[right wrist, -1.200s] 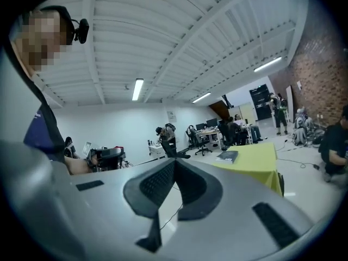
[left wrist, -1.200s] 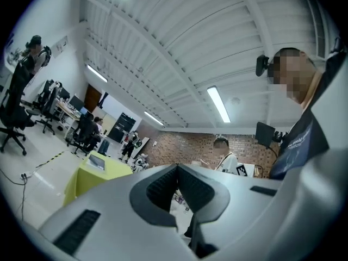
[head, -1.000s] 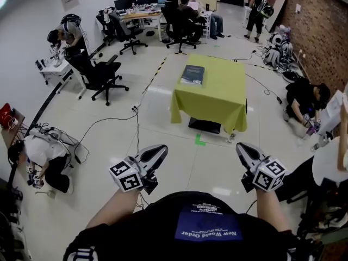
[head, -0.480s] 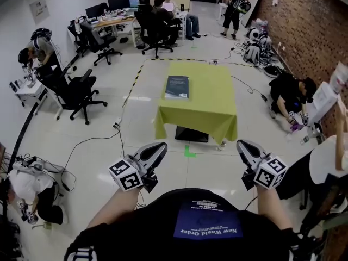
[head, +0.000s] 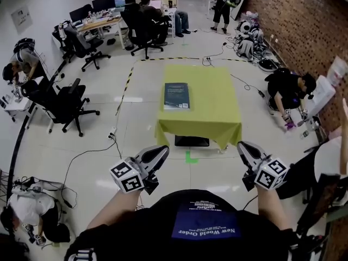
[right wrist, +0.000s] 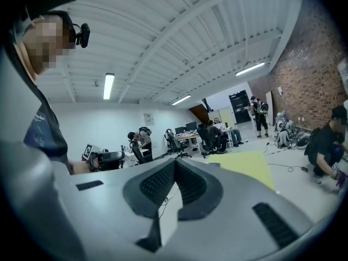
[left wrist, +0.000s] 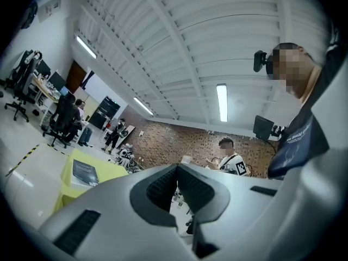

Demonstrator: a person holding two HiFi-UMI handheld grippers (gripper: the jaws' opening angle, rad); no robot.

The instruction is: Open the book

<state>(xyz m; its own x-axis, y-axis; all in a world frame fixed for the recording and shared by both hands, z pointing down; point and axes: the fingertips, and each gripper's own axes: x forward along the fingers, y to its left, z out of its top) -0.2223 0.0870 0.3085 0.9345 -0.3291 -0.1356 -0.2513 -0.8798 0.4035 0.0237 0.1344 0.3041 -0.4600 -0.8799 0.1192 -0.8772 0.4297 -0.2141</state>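
Note:
A closed dark book [head: 176, 95] lies flat on the left part of a table draped in a yellow-green cloth [head: 215, 105], some way ahead of me across the floor. My left gripper [head: 161, 150] and right gripper [head: 243, 145] are held out in front of my chest, both far short of the table and holding nothing. Seen from the left gripper view, the left gripper [left wrist: 176, 167] has its pads pressed together, with the book [left wrist: 85, 172] small at the left. The right gripper [right wrist: 175, 163] is likewise shut, with the table [right wrist: 247, 167] beyond it.
A black box [head: 191, 141] sits under the table and a green tape mark [head: 190, 157] is on the floor before it. Cables trail over the floor at left. A black office chair [head: 62, 105] stands left. People crouch at right [head: 288, 94] and lower left [head: 27, 213].
The table and book have drawn nearer and shifted toward the middle of the head view. Both grippers keep the same shut pose in front of me.

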